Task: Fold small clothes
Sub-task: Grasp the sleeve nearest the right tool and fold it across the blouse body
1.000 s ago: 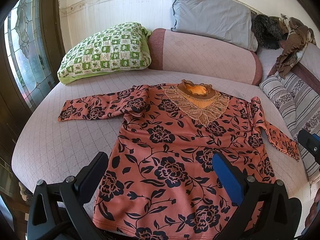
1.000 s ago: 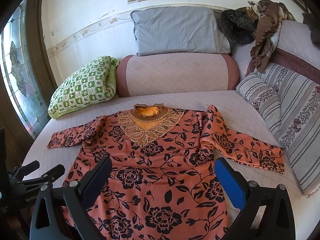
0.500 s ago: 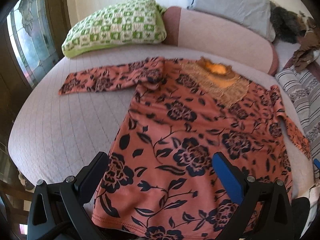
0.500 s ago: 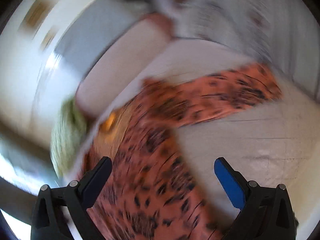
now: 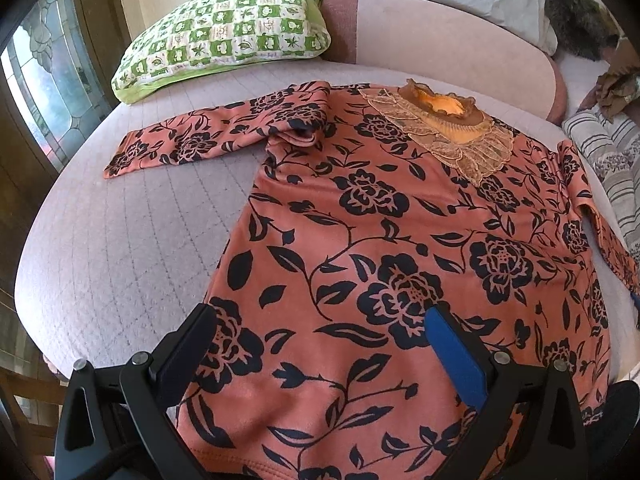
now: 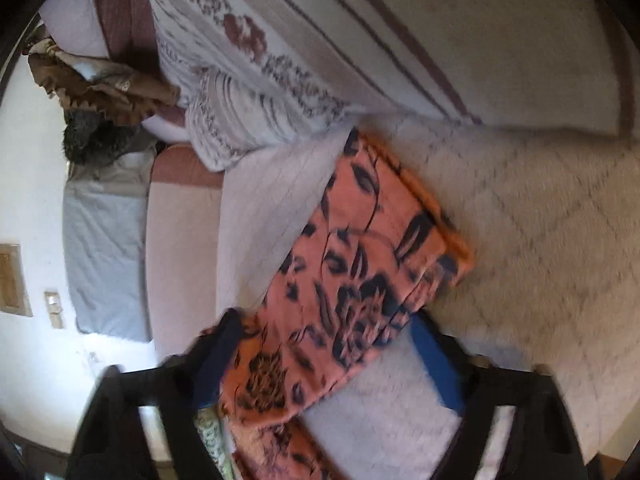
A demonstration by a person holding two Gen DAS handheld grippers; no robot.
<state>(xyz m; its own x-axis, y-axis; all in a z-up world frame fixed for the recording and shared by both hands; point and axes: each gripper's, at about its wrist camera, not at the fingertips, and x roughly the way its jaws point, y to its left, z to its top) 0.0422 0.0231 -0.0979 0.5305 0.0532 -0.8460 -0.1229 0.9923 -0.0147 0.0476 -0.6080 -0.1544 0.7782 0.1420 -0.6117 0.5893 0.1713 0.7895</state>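
Note:
A salmon-orange top with black flowers [image 5: 380,248] lies flat on the quilted bed, lace collar [image 5: 448,128] at the far end, left sleeve [image 5: 208,140] stretched out to the left. My left gripper [image 5: 320,344] is open and hovers over the hem near the top's left side. In the right wrist view, rolled about a quarter turn, the top's right sleeve [image 6: 360,272] lies between the fingers of my open right gripper [image 6: 320,360], its cuff pointing away. I cannot tell whether the fingers touch the sleeve.
A green checked pillow [image 5: 224,28] and a pink bolster [image 5: 440,48] lie at the bed's head. A striped cushion [image 5: 612,168] lies at the right, also seen in the right wrist view [image 6: 280,80]. A window [image 5: 44,80] is on the left. Bare quilt [image 5: 132,240] lies left of the top.
My right gripper has swung right, rolled on its side and dropped close over the right sleeve. My left gripper has moved lower and closer to the top's hem.

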